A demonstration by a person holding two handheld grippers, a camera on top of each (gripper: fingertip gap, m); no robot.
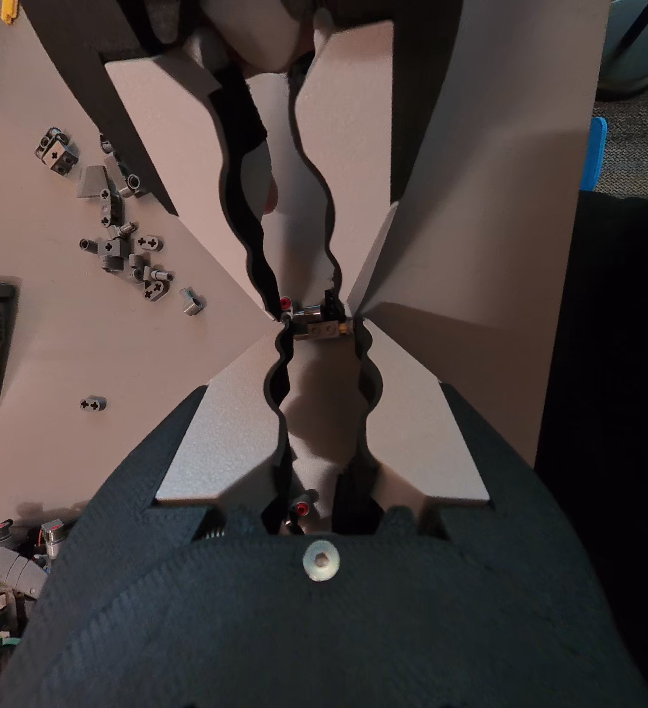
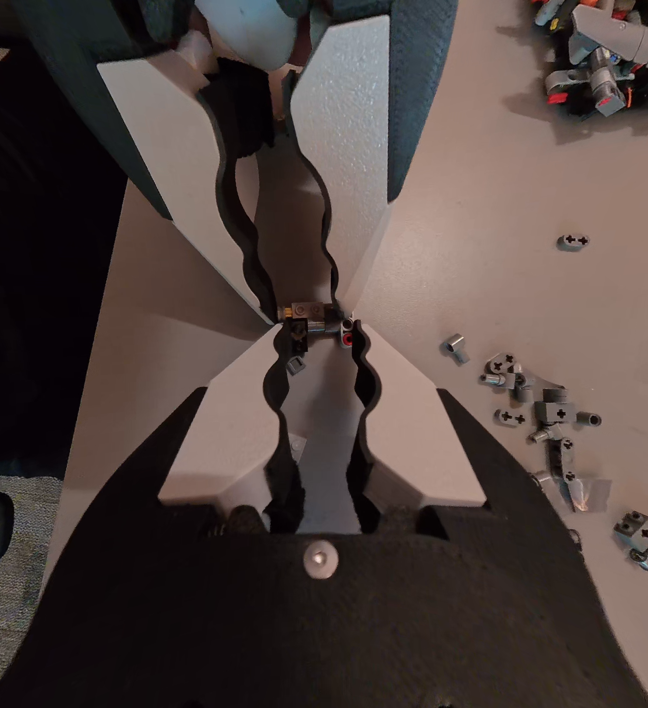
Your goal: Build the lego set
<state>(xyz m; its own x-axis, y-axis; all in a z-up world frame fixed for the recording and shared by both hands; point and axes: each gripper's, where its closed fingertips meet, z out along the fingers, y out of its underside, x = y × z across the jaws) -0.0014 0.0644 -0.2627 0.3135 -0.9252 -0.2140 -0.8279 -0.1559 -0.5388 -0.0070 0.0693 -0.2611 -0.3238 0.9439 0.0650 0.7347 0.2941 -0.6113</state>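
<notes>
Both claws clamped on one brick assembly above the desk.

Left claw and right claw grip the small grey-black assembly tip to tip; loose grey parts lie nearby.

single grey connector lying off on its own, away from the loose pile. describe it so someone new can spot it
On the pale table, start at the scatter of grey pieces right of the two meeting grippers, then look toward the big jumbled heap. Between them lies one small grey oval connector, flat, with two cross-shaped holes. Nothing touches it, unlike the clustered pieces.
</notes>
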